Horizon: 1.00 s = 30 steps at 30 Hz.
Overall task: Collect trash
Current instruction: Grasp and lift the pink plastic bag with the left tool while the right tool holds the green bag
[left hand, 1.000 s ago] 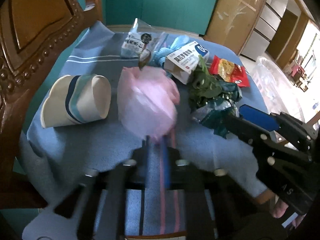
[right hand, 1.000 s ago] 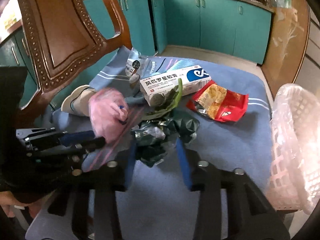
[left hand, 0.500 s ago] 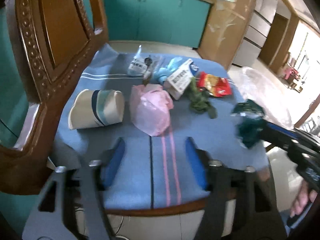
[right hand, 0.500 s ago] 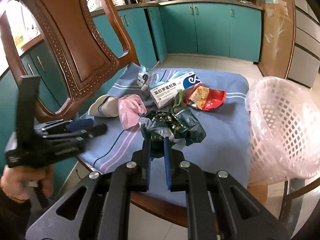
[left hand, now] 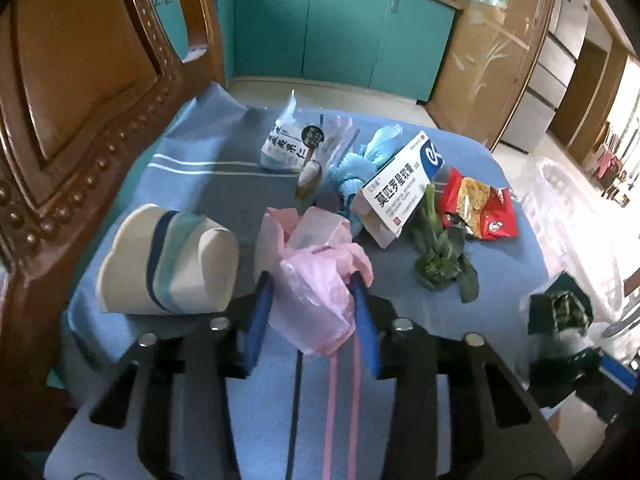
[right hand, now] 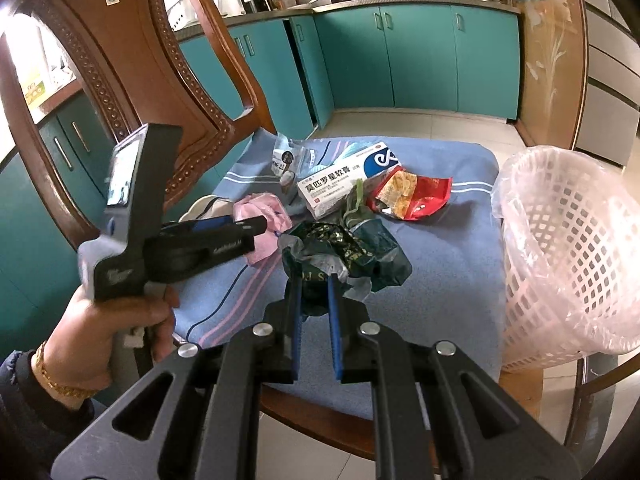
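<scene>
From the left wrist, the left gripper point(left hand: 312, 284) stands spread wide around a crumpled pink plastic bag point(left hand: 316, 276) on the blue cloth point(left hand: 216, 184).

From the right wrist, the right gripper point(right hand: 314, 280) pinches a crinkled dark green wrapper point(right hand: 344, 252), held just beside the white plastic basket point(right hand: 568, 256).

Cloth point(left hand: 500, 280): we see blue, with white stripes at the far side and pink and dark stripes at the near side.
Plastic bag point(left hand: 316, 280): pale pink, translucent.
Paper cup point(left hand: 168, 264): cream, banded in navy and pale teal.
Box point(left hand: 400, 188): white, with dark blue lettering and a blue end panel.
Snack packet point(left hand: 480, 208): red, with a yellow picture.
Leafy scrap point(left hand: 440, 260): dark green.
Crumpled wrapper point(right hand: 344, 248): dark green with a speckled pattern.
Basket point(right hand: 568, 248): white lattice, lined in pinkish clear plastic.
Cabinets point(right hand: 420, 56): teal.
Left tongs point(left hand: 312, 284): black, with blue pads point(left hand: 256, 320).
Right tongs point(right hand: 314, 280): black, with blue pads point(right hand: 334, 320).
</scene>
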### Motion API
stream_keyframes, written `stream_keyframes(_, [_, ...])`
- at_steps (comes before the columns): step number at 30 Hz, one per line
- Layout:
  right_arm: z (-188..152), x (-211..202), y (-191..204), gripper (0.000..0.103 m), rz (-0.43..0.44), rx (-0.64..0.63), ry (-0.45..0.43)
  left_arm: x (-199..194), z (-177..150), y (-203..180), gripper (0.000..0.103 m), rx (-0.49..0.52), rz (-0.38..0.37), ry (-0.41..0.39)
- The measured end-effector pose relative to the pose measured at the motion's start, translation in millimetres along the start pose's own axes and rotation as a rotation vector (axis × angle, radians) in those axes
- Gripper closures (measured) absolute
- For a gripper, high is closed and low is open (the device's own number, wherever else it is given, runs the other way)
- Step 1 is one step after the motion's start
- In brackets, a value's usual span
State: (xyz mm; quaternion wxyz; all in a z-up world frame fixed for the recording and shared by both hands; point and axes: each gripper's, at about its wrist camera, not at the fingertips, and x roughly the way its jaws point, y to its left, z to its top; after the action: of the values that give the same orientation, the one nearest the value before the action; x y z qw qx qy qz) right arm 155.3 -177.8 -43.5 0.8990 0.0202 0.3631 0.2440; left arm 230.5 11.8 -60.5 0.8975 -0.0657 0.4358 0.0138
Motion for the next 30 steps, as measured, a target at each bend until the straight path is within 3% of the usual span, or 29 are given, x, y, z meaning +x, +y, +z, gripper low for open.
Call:
stream_keyframes(3, [0.6, -2.4, -0.6, 0.091, -0.003, 0.001, -0.010, -12.3, 0.0, -3.8, 0.082, 0.007, -0.048, -0.018])
stream_keyframes(7, [2.8, -14.5, 3.3, 0.090, -0.003, -0.002, -0.054, -66.3, -5.9, -11.7, 0.085, 0.057, -0.104, -0.108])
stream_keyframes(12, [3.4, -30.5, 10.4, 0.090, -0.040, -0.007, -0.116, -125.0, -25.3, -12.0, 0.085, 0.097, -0.101, -0.219])
stream_keyframes(21, [-1.1, -41.6, 20.9, 0.090, -0.111, -0.018, -0.174, -120.7, -40.6, -16.4, 0.085, 0.111, -0.078, -0.194])
stream_keyframes(30, [-2.1, -37.5, 14.7, 0.090, -0.122, -0.012, -0.164, -113.1, -38.0, -14.6, 0.085, 0.106, -0.067, -0.178])
